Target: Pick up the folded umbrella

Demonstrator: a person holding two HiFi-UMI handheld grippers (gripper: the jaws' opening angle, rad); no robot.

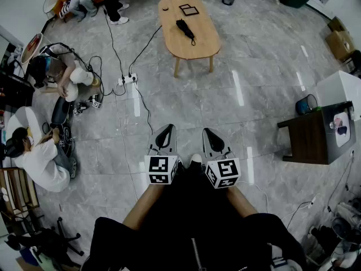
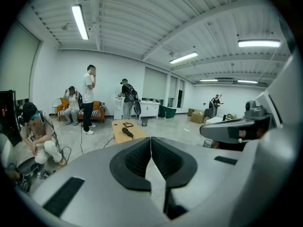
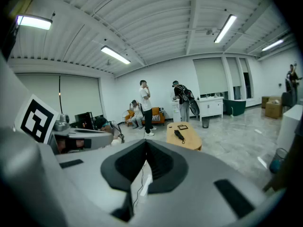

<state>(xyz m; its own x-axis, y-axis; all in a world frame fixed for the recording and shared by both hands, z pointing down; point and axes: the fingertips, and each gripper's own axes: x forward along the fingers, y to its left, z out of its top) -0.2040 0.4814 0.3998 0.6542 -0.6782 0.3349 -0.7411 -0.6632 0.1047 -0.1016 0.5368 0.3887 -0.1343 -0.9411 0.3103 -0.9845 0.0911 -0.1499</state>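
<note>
The folded black umbrella [image 1: 185, 28] lies on a light wooden oval table [image 1: 200, 44] far ahead across the floor. In the left gripper view the umbrella [image 2: 127, 132] is a small dark shape on the table [image 2: 120, 137], and in the right gripper view the umbrella [image 3: 179, 135] lies on the same table [image 3: 189, 139]. My left gripper [image 1: 167, 131] and right gripper [image 1: 207, 133] are held side by side close to my body, well short of the table. Both point toward it. Each has its jaws closed together with nothing between them.
A black frame [image 1: 189, 9] also lies on the table. A power strip [image 1: 127, 79] with cables crosses the floor ahead on the left. Two people sit on the floor at the left [image 1: 42, 151]. A dark side table [image 1: 313, 137] stands at the right.
</note>
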